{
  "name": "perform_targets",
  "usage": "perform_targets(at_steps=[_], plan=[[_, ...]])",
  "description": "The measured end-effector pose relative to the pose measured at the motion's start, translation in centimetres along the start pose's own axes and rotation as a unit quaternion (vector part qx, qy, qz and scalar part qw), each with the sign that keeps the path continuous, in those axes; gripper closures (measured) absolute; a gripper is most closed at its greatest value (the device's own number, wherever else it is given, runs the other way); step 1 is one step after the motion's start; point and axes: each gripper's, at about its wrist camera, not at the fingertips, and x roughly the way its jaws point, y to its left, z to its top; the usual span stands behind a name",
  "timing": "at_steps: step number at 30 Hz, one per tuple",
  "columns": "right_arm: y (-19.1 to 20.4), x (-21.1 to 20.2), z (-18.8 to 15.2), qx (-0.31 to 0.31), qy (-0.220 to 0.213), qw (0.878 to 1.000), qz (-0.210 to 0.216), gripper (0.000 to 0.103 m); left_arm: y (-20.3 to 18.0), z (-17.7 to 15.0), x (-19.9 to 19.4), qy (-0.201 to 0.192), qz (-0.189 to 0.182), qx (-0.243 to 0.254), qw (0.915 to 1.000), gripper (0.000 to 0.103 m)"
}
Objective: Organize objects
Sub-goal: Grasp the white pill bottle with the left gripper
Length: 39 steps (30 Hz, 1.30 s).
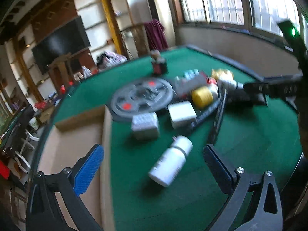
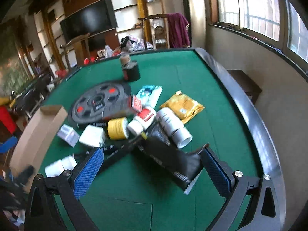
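A white bottle lies on its side on the green table, between the fingers of my open left gripper, which holds nothing. It also shows at the lower left of the right wrist view. My right gripper is open and empty, its fingers on either side of a black pouch. A cardboard box stands open at the table's left. A pile of objects sits mid-table: a yellow tape roll, white boxes, white bottles, a gold packet.
A grey weight plate lies behind the pile, with a dark jar beyond it. The table has a raised black rim. The right gripper's arm reaches in from the right in the left wrist view.
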Motion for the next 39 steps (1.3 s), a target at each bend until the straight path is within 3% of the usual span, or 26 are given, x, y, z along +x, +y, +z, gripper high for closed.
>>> perform_targets(at_steps=[4, 6, 11, 13, 17, 25, 29, 34, 37, 39], plan=[[-1.3, 1.2, -0.6, 0.023, 0.016, 0.999, 0.029, 0.0, -1.2, -0.5, 2.1, 0.021, 0.009, 0.032, 0.9992, 0.005], [-1.6, 1.0, -0.8, 0.03, 0.011, 0.999, 0.04, 0.0, -0.9, -0.5, 3.1, 0.037, -0.008, 0.034, 0.9987, 0.008], [-1.9, 1.6, -1.3, 0.037, 0.018, 0.999, 0.036, 0.0, 0.2, -0.7, 6.0, 0.084, -0.062, -0.013, 0.9945, 0.03], [-2.1, 1.9, -1.4, 0.044, 0.021, 0.998, 0.037, 0.0, 0.2, -0.8, 6.5, 0.087, -0.074, -0.017, 0.9933, 0.035], [-2.4, 1.9, -1.6, 0.054, 0.021, 0.998, 0.037, 0.0, -0.8, -0.9, 7.0, 0.098, -0.088, 0.0, 0.9912, 0.056], [-2.1, 2.0, -1.8, 0.056, 0.026, 0.997, 0.037, 0.0, -1.6, -1.0, 6.9, 0.094, -0.077, -0.002, 0.9926, 0.06], [-1.9, 2.0, -2.0, 0.057, 0.03, 0.997, 0.038, 0.0, -2.1, -1.0, 6.6, 0.092, -0.036, 0.008, 0.995, 0.047], [-1.4, 2.0, -2.4, 0.056, 0.036, 0.997, 0.036, 0.0, -2.0, -1.1, 6.6, 0.095, -0.028, 0.002, 0.9951, 0.046], [-1.3, 2.0, -2.6, 0.056, 0.042, 0.997, 0.036, 0.0, -1.7, -1.1, 6.7, 0.102, -0.031, -0.014, 0.9942, 0.047], [-1.2, 2.0, -2.7, 0.058, 0.044, 0.997, 0.036, 0.0, -1.5, -1.0, 6.8, 0.106, -0.046, -0.026, 0.993, 0.055]])
